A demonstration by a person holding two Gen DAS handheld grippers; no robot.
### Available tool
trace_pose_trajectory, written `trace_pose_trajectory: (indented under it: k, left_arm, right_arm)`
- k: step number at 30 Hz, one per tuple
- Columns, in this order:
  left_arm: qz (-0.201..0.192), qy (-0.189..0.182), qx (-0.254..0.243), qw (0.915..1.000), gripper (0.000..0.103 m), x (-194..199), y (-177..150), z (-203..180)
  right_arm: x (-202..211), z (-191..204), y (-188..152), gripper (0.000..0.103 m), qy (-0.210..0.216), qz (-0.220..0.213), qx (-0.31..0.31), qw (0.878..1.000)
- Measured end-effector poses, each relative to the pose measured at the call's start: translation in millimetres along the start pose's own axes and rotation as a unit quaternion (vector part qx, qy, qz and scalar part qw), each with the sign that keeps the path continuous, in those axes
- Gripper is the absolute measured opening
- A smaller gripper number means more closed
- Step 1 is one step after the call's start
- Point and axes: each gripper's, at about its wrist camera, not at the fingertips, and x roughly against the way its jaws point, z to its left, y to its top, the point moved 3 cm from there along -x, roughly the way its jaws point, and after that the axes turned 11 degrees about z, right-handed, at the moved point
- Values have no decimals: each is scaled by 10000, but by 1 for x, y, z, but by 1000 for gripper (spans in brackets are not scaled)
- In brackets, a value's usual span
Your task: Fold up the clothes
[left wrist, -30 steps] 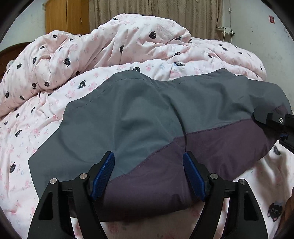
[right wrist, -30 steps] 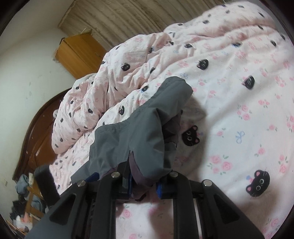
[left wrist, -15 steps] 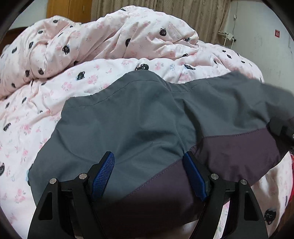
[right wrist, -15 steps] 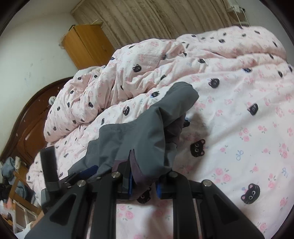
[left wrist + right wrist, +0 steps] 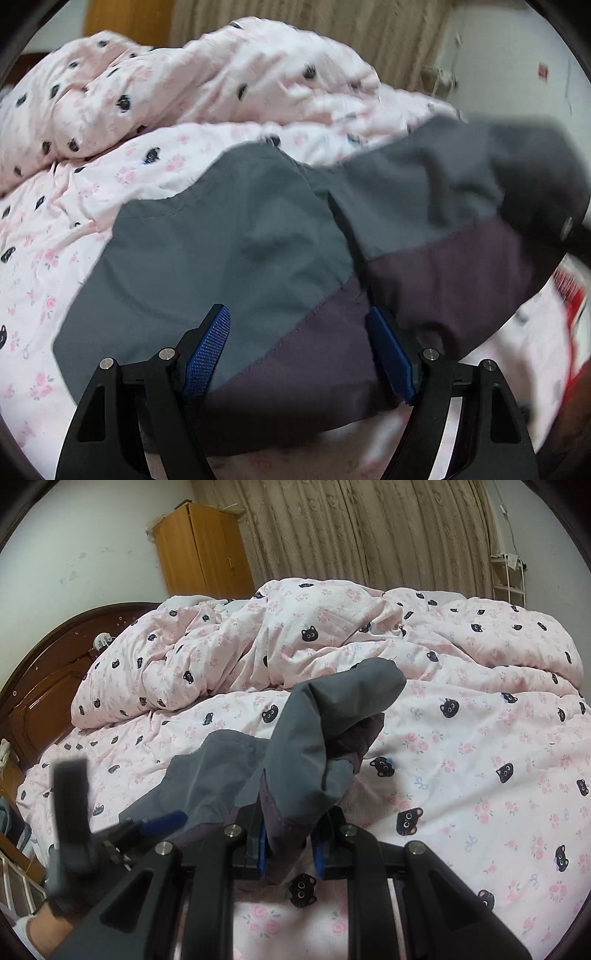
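Your right tool is clamped on the edge of the shorts, lifting that end off the bed. Your left tool gapes wide, gripping nothing, shorts draped between its fingers.

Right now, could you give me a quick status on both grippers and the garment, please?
Right gripper shut on grey-purple garment, edge lifted. Left gripper open above it. Garment on pink quilt; nothing in the way.
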Motion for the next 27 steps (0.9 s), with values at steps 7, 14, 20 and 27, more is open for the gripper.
trace_pose_trajectory:
  k: [7,14,20,27]
  left_arm:
    - [-167,-220,496,9984,73,30,12,27]
    - [137,-4,1043,9945,73,27,5,75]
    - [42,-75,1202,9927,73,32,0,84]
    - [244,-74,1193,9925,73,12,-3,85]
  right_arm:
    - [-4,4,-2,19,-199,56,124,9997]
    - [-4,18,1,19,-387,89,418,9983]
    - [-4,34,3,19,-544,103,716,9959]
    - [-9,60,6,19,-553,143,1037,9930]
